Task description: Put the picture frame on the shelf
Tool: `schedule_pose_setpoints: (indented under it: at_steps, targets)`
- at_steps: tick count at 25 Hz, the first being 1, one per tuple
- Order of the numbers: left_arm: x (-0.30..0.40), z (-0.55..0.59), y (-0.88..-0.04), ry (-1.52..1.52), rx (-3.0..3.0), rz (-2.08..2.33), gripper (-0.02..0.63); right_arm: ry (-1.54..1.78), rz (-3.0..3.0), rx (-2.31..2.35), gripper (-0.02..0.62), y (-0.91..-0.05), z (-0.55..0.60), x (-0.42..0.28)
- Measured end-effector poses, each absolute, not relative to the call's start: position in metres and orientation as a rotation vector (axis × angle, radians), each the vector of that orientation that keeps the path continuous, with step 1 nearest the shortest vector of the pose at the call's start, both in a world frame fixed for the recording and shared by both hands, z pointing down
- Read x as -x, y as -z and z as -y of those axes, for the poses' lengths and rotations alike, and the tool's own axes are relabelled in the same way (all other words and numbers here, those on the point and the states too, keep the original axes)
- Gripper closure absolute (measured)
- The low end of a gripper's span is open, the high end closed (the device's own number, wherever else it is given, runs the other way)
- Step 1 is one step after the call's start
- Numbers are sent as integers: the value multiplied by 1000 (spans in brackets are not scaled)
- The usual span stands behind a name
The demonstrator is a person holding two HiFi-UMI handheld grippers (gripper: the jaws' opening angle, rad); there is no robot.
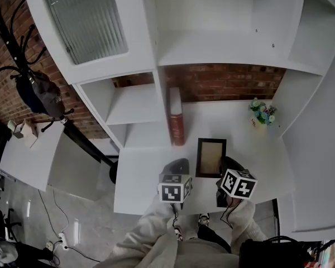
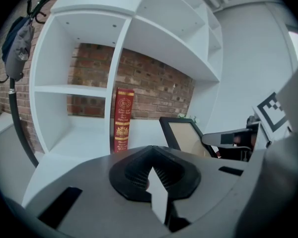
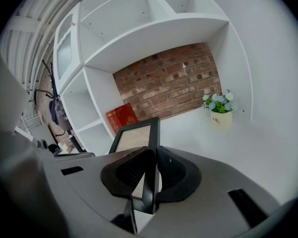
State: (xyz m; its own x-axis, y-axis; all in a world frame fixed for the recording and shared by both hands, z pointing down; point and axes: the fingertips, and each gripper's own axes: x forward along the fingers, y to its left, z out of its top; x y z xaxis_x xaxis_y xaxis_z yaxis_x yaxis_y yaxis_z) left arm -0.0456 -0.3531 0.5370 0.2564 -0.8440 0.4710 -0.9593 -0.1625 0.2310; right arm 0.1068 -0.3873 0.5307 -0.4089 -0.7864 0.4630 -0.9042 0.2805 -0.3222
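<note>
The picture frame (image 1: 211,157), black-rimmed with a tan panel, stands tilted on the white desk (image 1: 142,186) in front of the shelf unit (image 1: 135,104). My right gripper (image 1: 226,162) is shut on the frame's right edge. In the right gripper view the black rim (image 3: 148,148) runs straight between the closed jaws of that gripper (image 3: 150,158). My left gripper (image 1: 177,164) hovers just left of the frame, not touching it, jaws together with nothing held (image 2: 154,171). From the left gripper view the frame (image 2: 186,135) and the right gripper (image 2: 229,138) show to the right.
A red book (image 1: 176,123) stands upright against the shelf divider, just behind the frame. A small pot of flowers (image 1: 262,114) sits at the desk's back right. A coat stand with a dark bag (image 1: 38,94) is to the left, beyond the desk.
</note>
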Motion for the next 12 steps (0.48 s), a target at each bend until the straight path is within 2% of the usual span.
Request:
schedule_pose_setpoints:
  at_steps: [12]
  targets:
    - [39, 376, -472, -230, -2203, 1658, 598, -691, 2412, -1673, 522, -465, 397, -121]
